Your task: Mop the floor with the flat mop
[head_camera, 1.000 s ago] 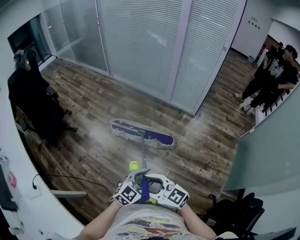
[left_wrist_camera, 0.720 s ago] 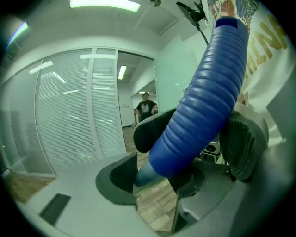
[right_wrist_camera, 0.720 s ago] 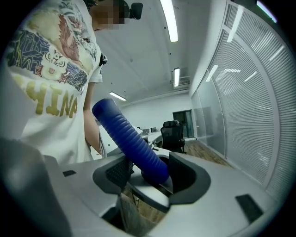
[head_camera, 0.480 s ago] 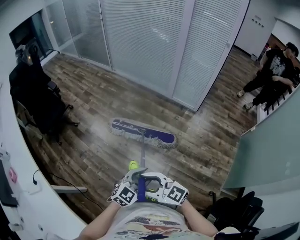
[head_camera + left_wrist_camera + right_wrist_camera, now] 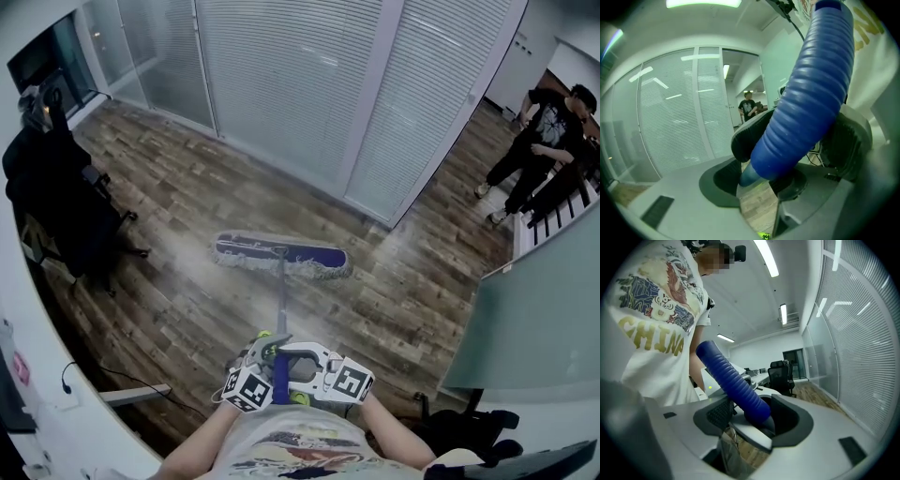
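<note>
**Counts.** One flat mop (image 5: 281,272), two tools, two dark chairs and one clearly visible person, all on a wooden floor (image 5: 187,202).

**Mop.** The mop head (image 5: 279,255) lies flat mid-floor, nearer the floor's far edge under the blinded glass wall (image 5: 300,84). Its long axis runs left to right in the head view, roughly parallel to that wall. The pole (image 5: 281,295) runs from the head's middle straight back toward the wearer and ends in a blue ribbed grip (image 5: 280,367).

**Tools.** The left tool (image 5: 269,349) is clenched on the grip, its jaws having just closed further. The right tool (image 5: 302,356) is released: its jaws have just opened further and stand wide, with the grip passing between them. The two tools sit side by side, and the grip's lower end is hidden inside them.

**Surroundings.** One chair (image 5: 56,202) stands at the floor's left edge. The other (image 5: 469,433), at the near right corner, is cut off. The person (image 5: 539,141) stands at the far right corner, and a darker shape just behind is too obscured to identify.
</note>
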The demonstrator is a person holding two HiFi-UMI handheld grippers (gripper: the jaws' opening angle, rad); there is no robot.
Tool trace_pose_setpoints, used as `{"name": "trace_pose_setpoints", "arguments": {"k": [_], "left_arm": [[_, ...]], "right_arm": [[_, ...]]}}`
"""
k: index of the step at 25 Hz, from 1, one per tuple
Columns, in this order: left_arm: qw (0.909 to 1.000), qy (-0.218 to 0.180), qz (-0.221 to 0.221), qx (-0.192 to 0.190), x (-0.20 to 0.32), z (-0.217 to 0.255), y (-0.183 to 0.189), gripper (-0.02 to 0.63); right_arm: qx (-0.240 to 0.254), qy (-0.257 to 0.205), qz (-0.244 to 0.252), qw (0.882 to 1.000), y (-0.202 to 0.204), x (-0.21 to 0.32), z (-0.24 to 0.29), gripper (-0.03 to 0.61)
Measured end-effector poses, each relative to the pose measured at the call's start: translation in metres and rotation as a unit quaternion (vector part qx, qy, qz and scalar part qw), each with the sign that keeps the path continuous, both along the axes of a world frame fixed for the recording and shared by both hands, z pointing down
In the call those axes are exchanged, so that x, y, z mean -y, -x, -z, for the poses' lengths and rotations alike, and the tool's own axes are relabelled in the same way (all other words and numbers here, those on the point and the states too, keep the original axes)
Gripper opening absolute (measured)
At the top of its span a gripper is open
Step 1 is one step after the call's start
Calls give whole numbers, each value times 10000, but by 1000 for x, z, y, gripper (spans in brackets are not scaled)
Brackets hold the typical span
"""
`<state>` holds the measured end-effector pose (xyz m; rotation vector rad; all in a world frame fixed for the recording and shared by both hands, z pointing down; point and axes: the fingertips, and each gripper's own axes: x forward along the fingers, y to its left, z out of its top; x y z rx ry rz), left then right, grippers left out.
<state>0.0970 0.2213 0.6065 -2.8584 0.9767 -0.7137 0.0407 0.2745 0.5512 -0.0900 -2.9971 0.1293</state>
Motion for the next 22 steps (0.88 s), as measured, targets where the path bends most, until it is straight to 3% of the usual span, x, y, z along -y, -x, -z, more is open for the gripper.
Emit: {"name": "trace_pose_setpoints", "arguments": {"k": [12,22], "left_arm": [[9998,-58,-113,-147,226,18,92,137],[9998,-79,-75,-134,382,0,131,137]], "right_arm": [[149,-4,-360,9992,95,227,20,235],[60,102,-325,9994,133,382,-1,236]]}}
